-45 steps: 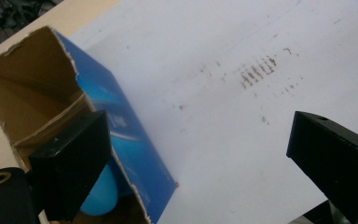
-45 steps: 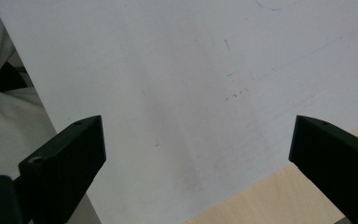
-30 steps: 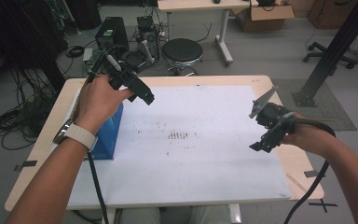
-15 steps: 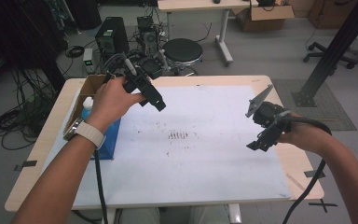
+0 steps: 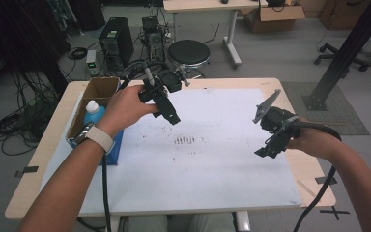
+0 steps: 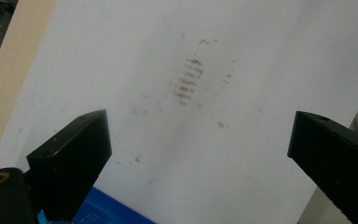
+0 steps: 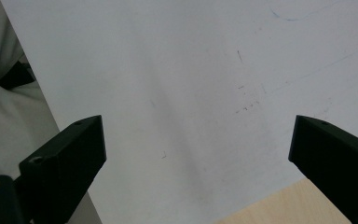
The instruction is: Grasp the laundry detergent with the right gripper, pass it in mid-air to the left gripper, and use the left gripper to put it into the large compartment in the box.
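No task is given. A hand holds my left gripper [image 5: 167, 109] in the air over the back left part of the white sheet [image 5: 207, 159], just right of the cardboard box [image 5: 99, 91]. In the left gripper view, the left gripper [image 6: 200, 135] stands open with nothing between its jaws, above brown smudges [image 6: 186, 79] on the sheet. My right gripper [image 5: 270, 144] hovers over the sheet's right edge. Seen in its own view, the right gripper [image 7: 196, 140] is also open and empty, over bare white sheet [image 7: 177, 84].
The open cardboard box has a blue side [image 5: 116, 147] and holds a white bottle with a blue cap [image 5: 93, 109]. The wooden table [image 5: 314, 186] rims the sheet. A black stool [image 5: 188, 52], computer cases [image 5: 112, 38] and cables stand behind the table.
The left hand has carried its gripper rightward from above the box to over the sheet, uncovering the bottle. The right gripper has hardly moved.
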A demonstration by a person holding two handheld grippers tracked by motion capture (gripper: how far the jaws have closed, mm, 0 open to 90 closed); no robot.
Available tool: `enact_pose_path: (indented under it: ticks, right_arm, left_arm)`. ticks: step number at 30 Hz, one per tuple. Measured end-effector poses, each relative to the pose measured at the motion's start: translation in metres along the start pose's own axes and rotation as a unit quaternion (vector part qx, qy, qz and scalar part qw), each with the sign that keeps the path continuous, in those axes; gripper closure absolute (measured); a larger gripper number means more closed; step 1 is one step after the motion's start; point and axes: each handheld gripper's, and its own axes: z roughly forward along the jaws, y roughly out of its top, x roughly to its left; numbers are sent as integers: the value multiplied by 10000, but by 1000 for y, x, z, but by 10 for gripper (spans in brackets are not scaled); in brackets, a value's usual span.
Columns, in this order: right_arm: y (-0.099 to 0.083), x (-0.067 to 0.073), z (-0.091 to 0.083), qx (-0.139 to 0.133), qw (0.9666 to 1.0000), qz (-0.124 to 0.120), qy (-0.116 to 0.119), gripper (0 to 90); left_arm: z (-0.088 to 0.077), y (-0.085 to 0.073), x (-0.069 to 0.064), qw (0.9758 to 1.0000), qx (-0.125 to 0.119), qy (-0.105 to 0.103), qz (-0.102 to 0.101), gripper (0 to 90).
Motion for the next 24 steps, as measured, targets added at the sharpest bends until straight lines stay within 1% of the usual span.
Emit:
enact_pose_path:
  ticks: [1,4,6,7,8,14,18,21,22,24]
  right_arm:
    - [0,0,0,0,10000,0,0,36]
    - [0,-1,-1,6,10000,-1,-5,36]
    - [-1,-3,-3,-7,10000,50,-11,36]
    - [-1,-3,-3,-7,10000,50,-11,36]
    - [-1,-3,-3,8,10000,43,-9,37]
    - [-1,-3,-4,10,10000,30,-12,37]
    - [-2,-3,-2,28,10000,23,3,37]
    - [-3,-4,-2,21,10000,40,2,37]
    - [-3,-5,-2,28,10000,40,1,37]
    - [-3,-4,-2,13,10000,36,1,37]
  left_arm:
    - [0,0,0,10000,0,0,0,64]
    - [4,3,-4,10000,43,-7,83,65]
    - [8,4,-8,9998,94,-21,153,64]
    - [8,4,-8,9998,94,-21,153,64]
    - [9,5,-9,9997,115,-29,200,64]
    - [15,7,-15,9994,165,-57,301,65]
    - [16,9,-16,9992,152,-74,372,66]
    - [16,9,-17,9990,152,-76,414,66]
    - [16,8,-18,9991,174,-60,375,66]
    - [15,8,-19,9992,169,-60,367,66]
